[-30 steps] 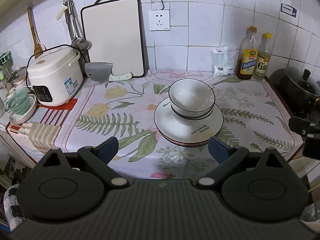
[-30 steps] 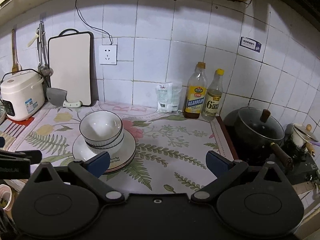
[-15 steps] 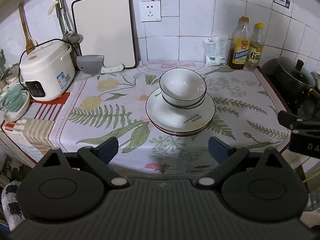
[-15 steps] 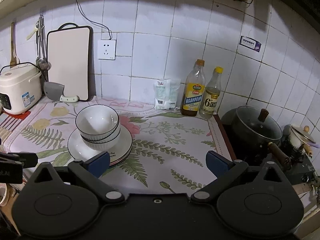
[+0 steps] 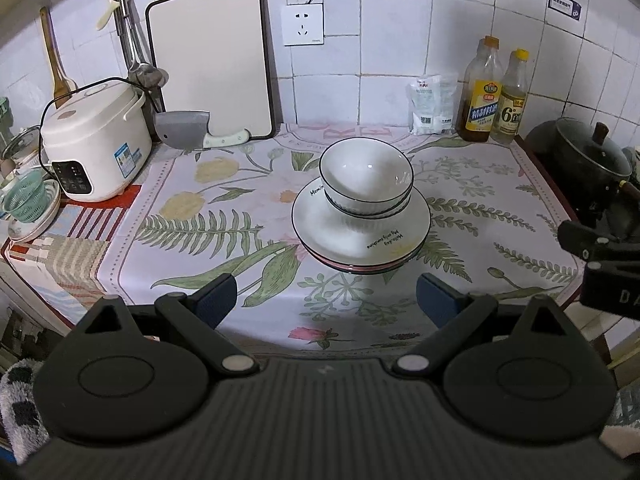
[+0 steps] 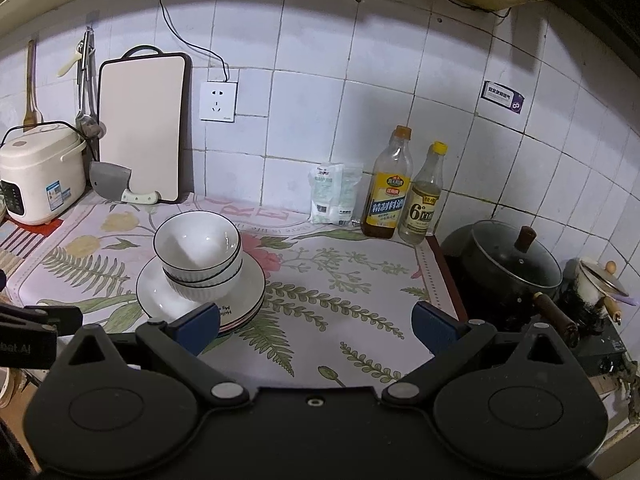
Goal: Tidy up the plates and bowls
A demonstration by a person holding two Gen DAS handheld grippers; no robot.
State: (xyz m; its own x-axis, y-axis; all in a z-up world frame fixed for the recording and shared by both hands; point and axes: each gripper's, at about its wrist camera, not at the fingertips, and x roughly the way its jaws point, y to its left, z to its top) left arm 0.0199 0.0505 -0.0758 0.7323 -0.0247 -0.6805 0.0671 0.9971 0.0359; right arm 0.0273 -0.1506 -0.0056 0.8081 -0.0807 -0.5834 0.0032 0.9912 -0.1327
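Left wrist view: the left gripper (image 5: 326, 300) is spread wide, empty. Two nested bowls (image 5: 366, 178) sit on stacked plates (image 5: 362, 236), right of the rice cooker (image 5: 94, 140); plate count unclear.

Right wrist view: the right gripper (image 6: 316, 326) gapes empty; two bottles (image 6: 402, 192) stand right of the cooker.

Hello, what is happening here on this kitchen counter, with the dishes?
A person holds two grippers over the counter. The bowls sit nested on the stack of plates in the middle of the flowered cloth. The left gripper and the right gripper are both open, holding nothing and short of the stack. The dishes look already gathered.
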